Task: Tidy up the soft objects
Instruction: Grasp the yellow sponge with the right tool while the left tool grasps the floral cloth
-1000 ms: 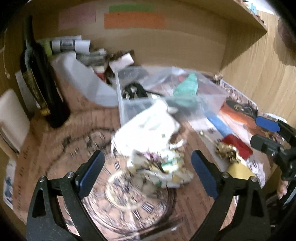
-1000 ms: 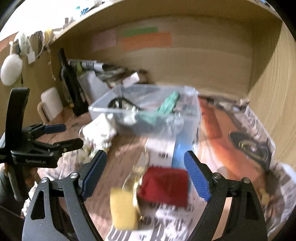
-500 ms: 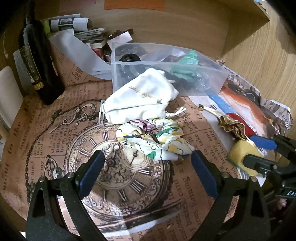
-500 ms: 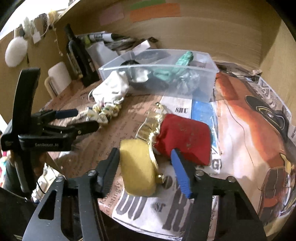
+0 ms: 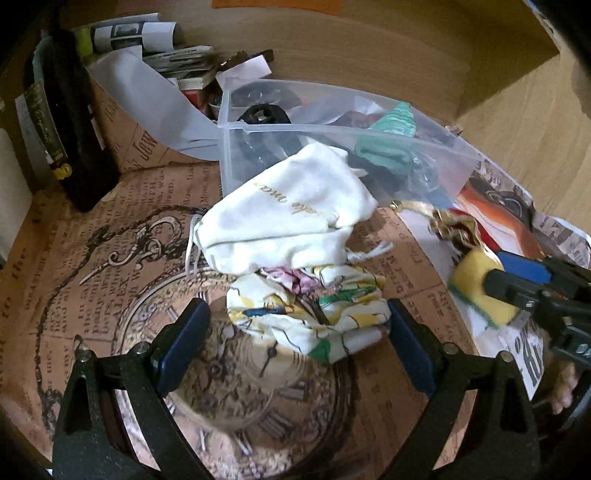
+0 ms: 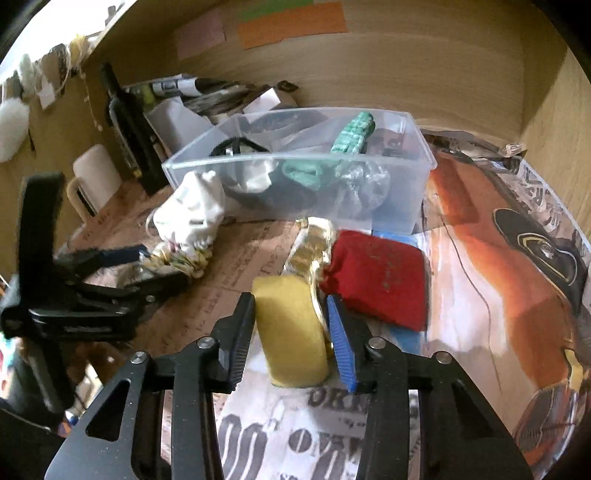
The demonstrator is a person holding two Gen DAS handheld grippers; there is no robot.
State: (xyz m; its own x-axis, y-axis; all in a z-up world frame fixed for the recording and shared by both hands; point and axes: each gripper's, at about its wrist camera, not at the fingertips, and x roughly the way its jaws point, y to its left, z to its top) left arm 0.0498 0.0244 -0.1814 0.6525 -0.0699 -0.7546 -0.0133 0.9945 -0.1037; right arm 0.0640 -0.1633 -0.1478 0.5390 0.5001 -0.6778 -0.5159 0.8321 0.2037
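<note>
Between right gripper pads: yellow sponge, long axis pointing away.

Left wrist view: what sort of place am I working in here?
Probably a cluttered home desk nook with wood-panel walls. Vintage newspaper-print paper covers the surface; a clear plastic bin holds odds and ends, and a dark wine bottle stands beside rolled papers.
</note>
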